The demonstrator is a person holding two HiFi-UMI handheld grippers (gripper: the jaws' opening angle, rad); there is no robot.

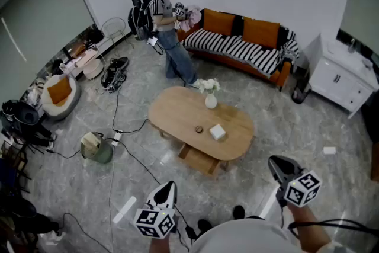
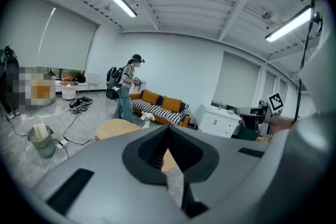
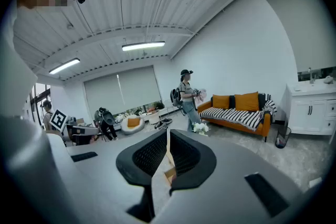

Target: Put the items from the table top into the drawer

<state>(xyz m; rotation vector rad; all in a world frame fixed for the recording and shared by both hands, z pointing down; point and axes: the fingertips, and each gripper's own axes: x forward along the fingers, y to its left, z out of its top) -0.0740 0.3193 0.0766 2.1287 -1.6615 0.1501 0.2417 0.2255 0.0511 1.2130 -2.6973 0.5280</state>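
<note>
Oval wooden table (image 1: pixel 177 109) taken as the landmark.

- On its top: a white box (image 1: pixel 217 132) towards the near right edge, and a small dark round item (image 1: pixel 199 129) just left of the box but apart from it. A white vase of flowers (image 1: pixel 210 98) stands nearer the far edge.
- Drawer (image 1: pixel 198 160): pulled out from under the near edge of the table, directly below the box. What is inside it cannot be made out.
- Left gripper (image 1: pixel 168 189): held in the air on the near side of the table, well clear of it, pointing towards it. Jaws closed together, nothing between them.
- Right gripper (image 1: pixel 277 166): also on the near side, off the table's right end, well apart from box and round item. Jaws closed, empty.
- Both table-top items lie beyond the two grippers, untouched.
- Beyond the far edge of the table: a person (image 1: pixel 169 26) standing, and an orange sofa (image 1: pixel 237 47) with a striped cover.
</note>
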